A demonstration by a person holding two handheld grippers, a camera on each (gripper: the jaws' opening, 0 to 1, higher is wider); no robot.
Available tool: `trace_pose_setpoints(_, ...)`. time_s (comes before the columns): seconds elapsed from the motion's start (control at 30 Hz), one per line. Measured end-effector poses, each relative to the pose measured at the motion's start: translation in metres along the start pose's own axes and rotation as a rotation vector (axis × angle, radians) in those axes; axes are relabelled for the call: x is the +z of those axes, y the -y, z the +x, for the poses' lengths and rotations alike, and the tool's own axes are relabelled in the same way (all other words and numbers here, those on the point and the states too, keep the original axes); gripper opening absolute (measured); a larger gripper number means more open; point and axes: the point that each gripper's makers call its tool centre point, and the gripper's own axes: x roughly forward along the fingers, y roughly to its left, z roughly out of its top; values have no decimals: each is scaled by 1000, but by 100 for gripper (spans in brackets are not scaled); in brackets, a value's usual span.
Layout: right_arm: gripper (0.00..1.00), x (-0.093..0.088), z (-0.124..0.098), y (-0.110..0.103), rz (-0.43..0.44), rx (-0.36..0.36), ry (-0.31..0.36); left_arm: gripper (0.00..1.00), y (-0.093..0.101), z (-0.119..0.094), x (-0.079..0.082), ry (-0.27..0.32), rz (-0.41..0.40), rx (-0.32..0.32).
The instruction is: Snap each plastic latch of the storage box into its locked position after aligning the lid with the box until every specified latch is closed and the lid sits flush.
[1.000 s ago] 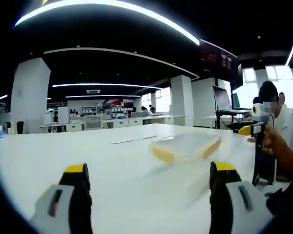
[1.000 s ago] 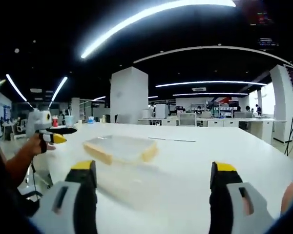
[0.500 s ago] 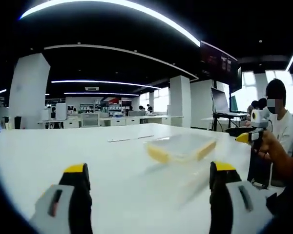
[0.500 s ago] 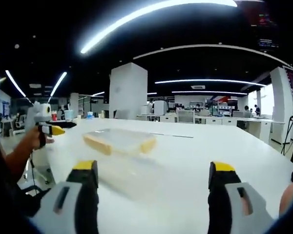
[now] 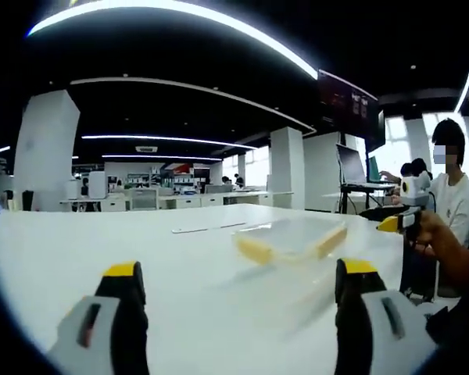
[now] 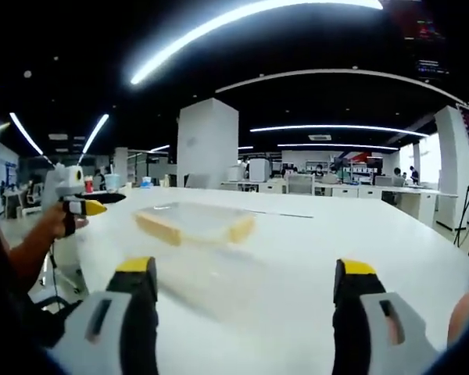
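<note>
A shallow clear storage box [image 5: 291, 237] with its lid on and yellow latches at its ends lies on the white table [image 5: 102, 242]; it shows again as the box [image 6: 195, 223] in the right gripper view. My left gripper [image 5: 239, 285] is open, low and well short of the box, nothing between its jaws. My right gripper [image 6: 244, 281] is open too, also short of the box. The right gripper [image 5: 402, 211], held in a hand, appears at the right of the left gripper view. The left gripper [image 6: 78, 203] appears at the left of the right gripper view.
A thin strip [image 5: 207, 227] lies on the table beyond the box. Behind is an open office with white pillars [image 6: 207, 144], desks and monitors. A person [image 5: 449, 195] sits at the right, near a laptop on a stand [image 5: 358, 168].
Both cameras have sunk a little toward the table, so the box sits flatter and slightly higher in view. The box itself has not moved. Both grippers stay open.
</note>
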Motion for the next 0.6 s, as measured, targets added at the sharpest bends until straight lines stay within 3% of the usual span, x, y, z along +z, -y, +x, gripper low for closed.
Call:
trace_pose_setpoints(0.07, 90, 0, 0, -1, 7, 3, -1, 86, 0, 0, -2, -1, 3, -14)
trace_pose_setpoints(0.2, 90, -1, 0, -4, 7, 8, -4, 88, 0, 0, -5, -2, -7, -17)
trace_pose_setpoints(0.3, 90, -1, -1, -5, 4, 8, -6, 81, 1, 0, -7, -14, 3, -19)
trace_pose_setpoints(0.4, 89, 0, -1, -5, 4, 9, -4, 66, -1, 0, -10, -28, 14, -13)
trace_pose_setpoints(0.43, 89, 1, 0, -4, 4, 8, -2, 66, -4, 0, -10, -33, 8, -12)
trace_pose_setpoints(0.53, 89, 3, 1, -4, 4, 7, 4, 80, -7, 6, -11, -30, -8, -13)
trace_pose_setpoints(0.6, 89, 3, 2, -3, 4, 6, 3, 100, -7, 6, -11, -31, -9, -13)
